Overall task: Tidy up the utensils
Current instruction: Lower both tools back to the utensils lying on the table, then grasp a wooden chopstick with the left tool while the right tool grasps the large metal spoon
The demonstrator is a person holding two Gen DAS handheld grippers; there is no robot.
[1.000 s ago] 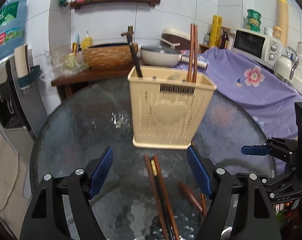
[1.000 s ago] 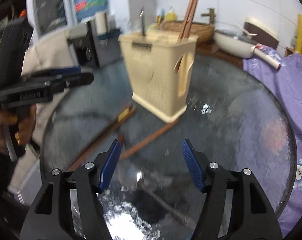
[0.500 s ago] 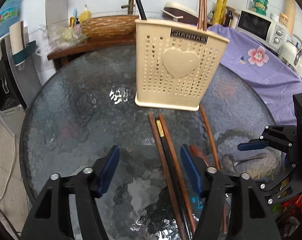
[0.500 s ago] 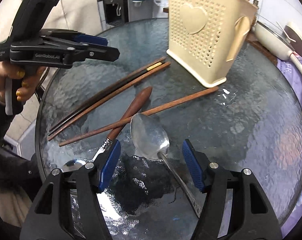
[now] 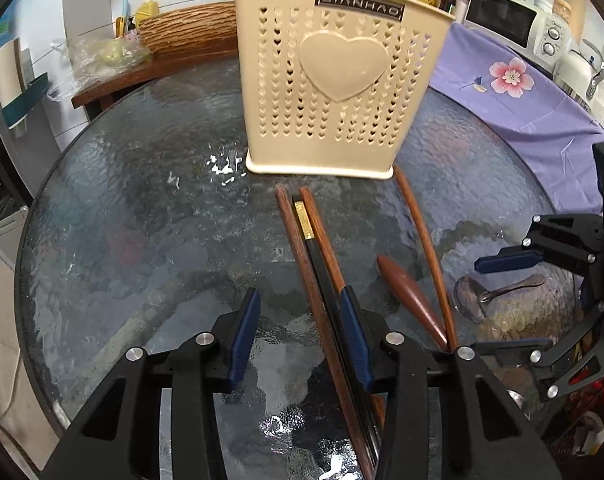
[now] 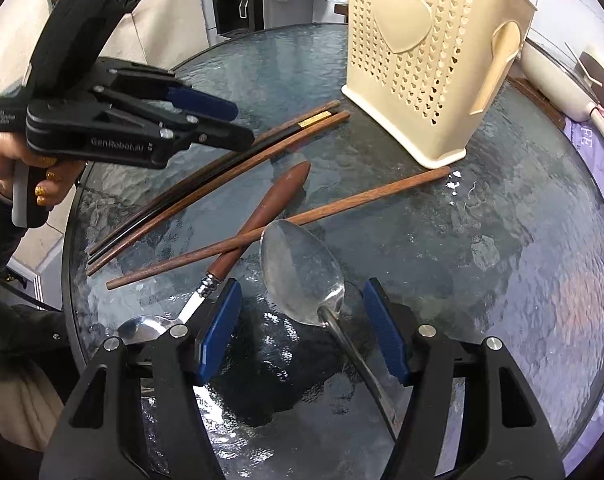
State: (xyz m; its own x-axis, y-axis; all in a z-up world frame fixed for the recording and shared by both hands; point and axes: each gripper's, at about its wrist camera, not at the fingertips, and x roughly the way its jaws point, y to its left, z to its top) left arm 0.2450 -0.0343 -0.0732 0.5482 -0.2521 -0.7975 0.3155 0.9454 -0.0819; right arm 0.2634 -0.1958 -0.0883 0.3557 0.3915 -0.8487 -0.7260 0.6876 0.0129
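Tongs over scattered utensils on glass desk (image 5: pixel 122 240)

Left tongs (image 5: pixel 298 332): closing, chopstick bundle (image 5: pixel 313 256) at its right pad, ungripped. Right tongs (image 6: pixel 302 320): wide apart astride steel spoon (image 6: pixel 302 268), untouched; holder (image 6: pixel 433 60) at one o'clock.

1. The utensil holder (image 5: pixel 343 76) is cream, pierced with rows of small heart holes around one big plain heart.
2. Before the holder, the chopsticks (image 5: pixel 302 248) are reddish-brown; one is black with a gold band.
3. The tabletop (image 5: pixel 142 220) under the holder is dark rippled glass.
4. The cloth (image 5: pixel 513 92) right of the holder is lilac with a pink flower, perhaps printed.
5. The gripper pads (image 6: pixel 218 332) are blue.
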